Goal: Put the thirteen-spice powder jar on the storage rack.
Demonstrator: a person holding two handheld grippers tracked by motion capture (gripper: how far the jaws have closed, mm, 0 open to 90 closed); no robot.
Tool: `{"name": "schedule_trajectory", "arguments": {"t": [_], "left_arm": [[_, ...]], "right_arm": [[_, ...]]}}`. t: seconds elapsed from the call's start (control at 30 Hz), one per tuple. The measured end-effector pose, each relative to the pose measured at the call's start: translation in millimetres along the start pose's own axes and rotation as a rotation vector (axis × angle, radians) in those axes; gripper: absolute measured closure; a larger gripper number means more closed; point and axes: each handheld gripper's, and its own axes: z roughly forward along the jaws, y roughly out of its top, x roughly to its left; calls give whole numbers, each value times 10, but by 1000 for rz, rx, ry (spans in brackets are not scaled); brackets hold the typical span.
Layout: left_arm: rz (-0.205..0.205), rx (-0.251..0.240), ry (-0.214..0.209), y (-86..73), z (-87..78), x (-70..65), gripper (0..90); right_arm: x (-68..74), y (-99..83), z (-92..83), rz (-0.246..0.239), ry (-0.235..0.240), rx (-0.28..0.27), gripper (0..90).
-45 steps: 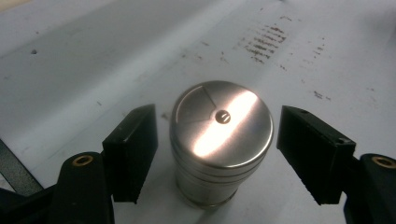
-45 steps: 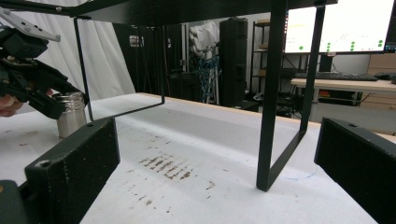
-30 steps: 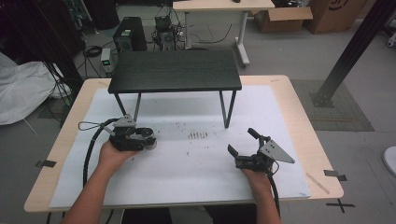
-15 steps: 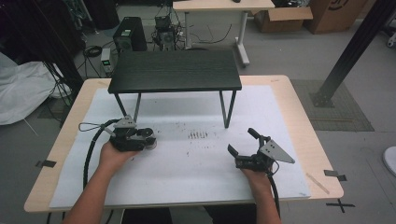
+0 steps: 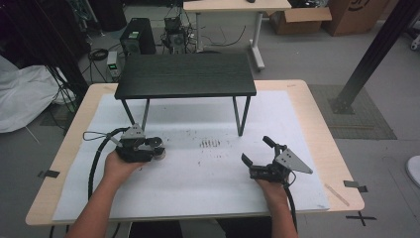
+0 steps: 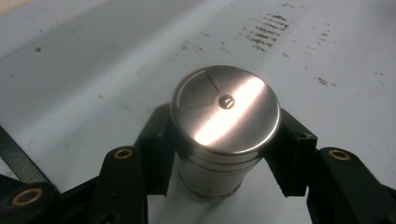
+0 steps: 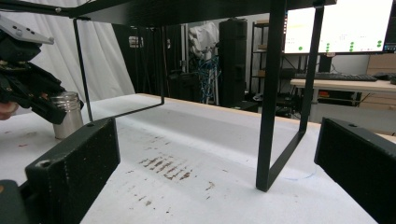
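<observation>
- Gripping the short brushed-steel cylindrical canister (image 6: 225,112) with the left gripper (image 5: 154,148), black pads pressed to either side of its body just under the lid rim; clenched on it, not released.
- Standing upright on the white paper mat (image 5: 198,173), left of the patch of brown smudges (image 5: 210,144) and in front of the left legs of the black metal-legged shelf stand (image 5: 185,74); base seemingly down on the mat in the right gripper view, not lifted.
- Comparing with the high views of a second and half a second ago: almost nothing moved. Same spot for the left hand, at most a slight settling toward the near edge; same pose for the right.
- Resting low on the mat near the right front corner of the pale wooden table (image 5: 317,124), the right gripper (image 5: 256,150) with jaws spread wide and nothing between them, well apart from the canister.
- Reading that stillness as a grasp just made firm, with the carry not yet begun; probably the pause before a lift.
- Judging the likely next call: raise straight up without tilting, since smooth steel held near the top could swing or slip between the pads.
- Keeping clear of the stand's thin leg just behind during any move upward or rearward.
</observation>
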Motion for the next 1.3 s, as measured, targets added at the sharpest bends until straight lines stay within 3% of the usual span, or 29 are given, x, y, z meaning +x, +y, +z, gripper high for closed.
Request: {"name": "schedule_trajectory", "arguments": {"t": [0.3,0.5,0.67,1.3], "left_arm": [[-31,-32,-35,82,-176,-30,490],[-19,-65,-47,190,-307,-85,490],[6,-62,-33,296,-401,-132,490],[-19,-72,-51,659,-735,-126,490]], "right_arm": [[3,0,1,0,1,3,0],[3,0,1,-2,1,2,0],[5,0,0,-2,2,1,0],[4,0,-1,-1,1,0,0]]}}
